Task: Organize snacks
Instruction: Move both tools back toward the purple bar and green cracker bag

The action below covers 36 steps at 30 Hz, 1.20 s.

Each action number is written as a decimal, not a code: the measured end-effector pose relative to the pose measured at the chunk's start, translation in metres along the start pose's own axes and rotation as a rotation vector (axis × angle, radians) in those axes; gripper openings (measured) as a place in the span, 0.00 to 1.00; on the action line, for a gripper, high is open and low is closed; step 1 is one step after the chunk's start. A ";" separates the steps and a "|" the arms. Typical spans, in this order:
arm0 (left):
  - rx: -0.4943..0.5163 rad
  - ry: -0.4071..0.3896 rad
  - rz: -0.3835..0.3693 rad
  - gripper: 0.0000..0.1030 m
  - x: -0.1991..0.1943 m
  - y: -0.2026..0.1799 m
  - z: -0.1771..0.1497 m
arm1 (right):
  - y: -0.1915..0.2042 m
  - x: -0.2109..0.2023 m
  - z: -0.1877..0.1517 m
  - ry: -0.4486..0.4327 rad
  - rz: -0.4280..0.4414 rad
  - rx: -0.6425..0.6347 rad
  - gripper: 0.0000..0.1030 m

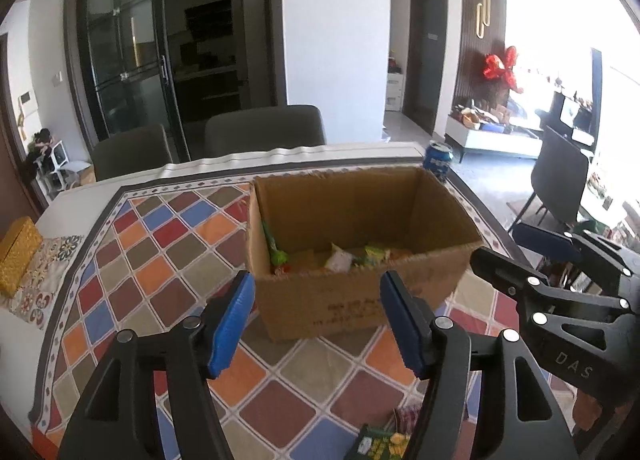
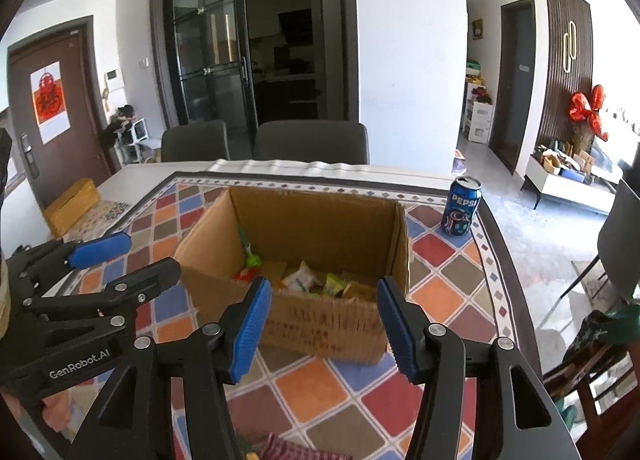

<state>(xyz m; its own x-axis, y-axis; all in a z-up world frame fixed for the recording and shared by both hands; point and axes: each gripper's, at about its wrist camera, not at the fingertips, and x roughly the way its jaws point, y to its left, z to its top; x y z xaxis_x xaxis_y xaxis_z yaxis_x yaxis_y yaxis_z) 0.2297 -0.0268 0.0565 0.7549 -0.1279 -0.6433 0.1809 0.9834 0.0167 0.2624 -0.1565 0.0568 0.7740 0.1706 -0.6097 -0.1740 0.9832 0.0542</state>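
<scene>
Left wrist: left gripper [image 1: 318, 320] jaws apart, empty, in front of one box [image 1: 360, 260] holding several snacks [image 1: 340, 258]. One green packet [image 1: 378, 442] lies on the cloth [image 1: 160, 260] below.

Right wrist: right gripper [image 2: 324, 326] also apart and empty; one can [image 2: 461, 205] beside the box. One striped packet [image 2: 288, 448] is near. Between picks, likely; next, reach down for a loose packet.

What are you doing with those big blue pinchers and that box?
A person is tidying snacks with a gripper in each hand. The left gripper and the right gripper are both open and empty, in front of the cardboard box. Some snack packets already lie inside it. A few more packets wait on the patterned tablecloth. A Pepsi can stands beside the box.
</scene>
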 end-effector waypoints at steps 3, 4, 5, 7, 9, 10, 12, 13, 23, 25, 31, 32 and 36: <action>0.017 0.008 -0.006 0.64 -0.006 -0.006 -0.012 | 0.000 -0.006 -0.011 0.013 0.017 -0.008 0.54; 0.018 0.014 -0.012 0.65 -0.008 -0.008 -0.017 | 0.000 -0.007 -0.014 0.021 0.024 -0.016 0.54; 0.019 0.022 -0.020 0.65 -0.010 -0.011 -0.023 | 0.000 -0.008 -0.018 0.029 0.029 -0.022 0.54; 0.023 0.038 -0.027 0.65 -0.010 -0.014 -0.030 | -0.001 -0.009 -0.025 0.045 0.041 -0.025 0.54; 0.033 0.055 -0.037 0.66 -0.010 -0.018 -0.040 | -0.002 -0.011 -0.033 0.058 0.050 -0.030 0.54; 0.040 0.064 -0.041 0.67 -0.009 -0.020 -0.045 | -0.002 -0.011 -0.037 0.063 0.052 -0.034 0.54; 0.058 0.083 -0.052 0.68 -0.008 -0.025 -0.055 | -0.003 -0.013 -0.044 0.077 0.051 -0.039 0.54; 0.071 0.092 -0.058 0.68 -0.007 -0.028 -0.060 | -0.004 -0.013 -0.047 0.084 0.052 -0.039 0.54; 0.157 0.215 -0.119 0.75 0.008 -0.051 -0.110 | -0.001 -0.006 -0.095 0.214 0.036 -0.120 0.54; 0.170 0.235 -0.132 0.77 0.010 -0.056 -0.117 | -0.002 -0.001 -0.107 0.256 0.040 -0.145 0.54; 0.208 0.301 -0.183 0.83 0.019 -0.068 -0.137 | -0.001 0.006 -0.130 0.352 0.053 -0.237 0.61; 0.218 0.320 -0.191 0.83 0.023 -0.070 -0.141 | 0.001 0.008 -0.133 0.365 0.054 -0.262 0.61; 0.239 0.377 -0.205 0.84 0.036 -0.074 -0.153 | 0.006 0.015 -0.142 0.417 0.073 -0.354 0.61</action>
<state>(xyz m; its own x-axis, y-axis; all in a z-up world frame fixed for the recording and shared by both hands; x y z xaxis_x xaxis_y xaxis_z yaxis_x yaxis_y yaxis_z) 0.1472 -0.0842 -0.0850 0.4158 -0.2170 -0.8832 0.4752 0.8798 0.0076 0.1864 -0.1568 -0.0646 0.4579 0.1273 -0.8798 -0.4685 0.8757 -0.1172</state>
